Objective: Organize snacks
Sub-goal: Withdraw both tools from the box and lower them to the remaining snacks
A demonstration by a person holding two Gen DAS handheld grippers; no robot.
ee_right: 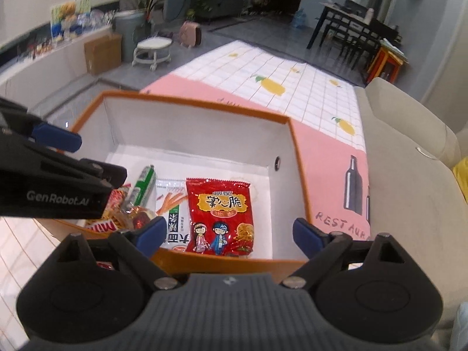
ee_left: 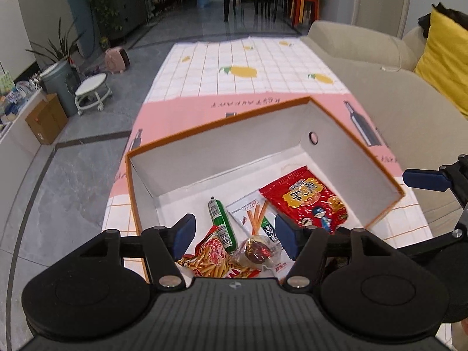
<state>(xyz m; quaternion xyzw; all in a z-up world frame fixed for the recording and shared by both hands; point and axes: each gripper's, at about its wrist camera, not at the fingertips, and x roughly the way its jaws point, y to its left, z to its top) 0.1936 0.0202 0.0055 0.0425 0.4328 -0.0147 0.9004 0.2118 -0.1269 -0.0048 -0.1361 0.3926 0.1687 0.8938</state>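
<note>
Orange-rimmed box [ee_right: 298,152], green sausage stick [ee_left: 221,224] lengthwise toward far wall, both grippers' fingers [ee_left: 183,232] spread, empty.

The orange-rimmed white cardboard box [ee_right: 288,122] is open on top, so entry from above is unblocked. Its far half of floor is bare; snack packets, among them the red crinkled packet [ee_right: 220,215], crowd the near half. Tall walls block sideways approach. The left gripper [ee_left: 234,235] hangs over the near-left corner.

You see box [ee_left: 163,143]: orange rim, white inside | snack bag [ee_right: 219,213]: red with yellow label | sausage [ee_left: 222,222]: green | tablecloth [ee_left: 248,58]: pink, white grid, yellow lemons
</note>
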